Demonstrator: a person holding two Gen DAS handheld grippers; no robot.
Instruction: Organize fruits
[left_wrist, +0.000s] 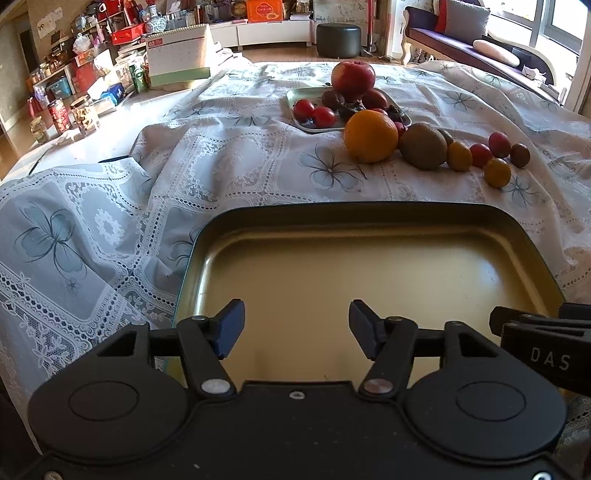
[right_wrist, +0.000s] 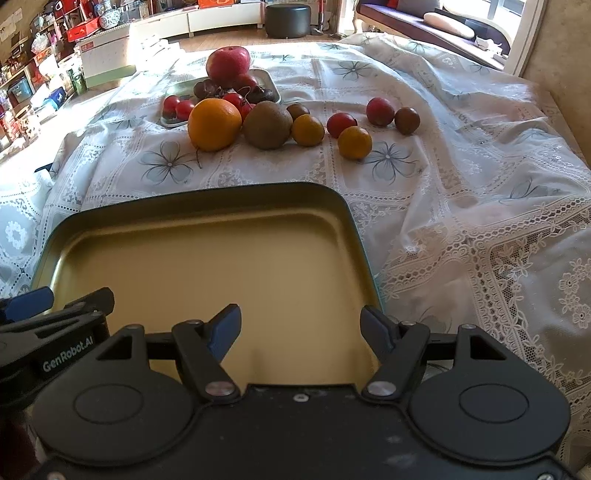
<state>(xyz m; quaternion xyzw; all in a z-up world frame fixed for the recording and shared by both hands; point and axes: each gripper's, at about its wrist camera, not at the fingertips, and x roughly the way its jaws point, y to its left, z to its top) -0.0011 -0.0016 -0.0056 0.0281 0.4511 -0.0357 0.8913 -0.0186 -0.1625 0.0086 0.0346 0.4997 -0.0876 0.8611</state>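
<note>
Well beyond both open jaws lies fruit.

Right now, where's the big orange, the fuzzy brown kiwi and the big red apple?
Big round orange (right_wrist: 214, 124): right wrist view, middle of its peel.
Fuzzy brown kiwi (right_wrist: 267, 125): right wrist view, centre of its skin.
Big red apple (left_wrist: 353, 76): left wrist view, its front face, on top of the far tray's pile.

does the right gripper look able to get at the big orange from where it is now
Probably yes. The right gripper is open and empty above the empty tray, and the orange lies on the cloth beyond the tray, its near side unblocked; a kiwi sits close beside it.
</note>
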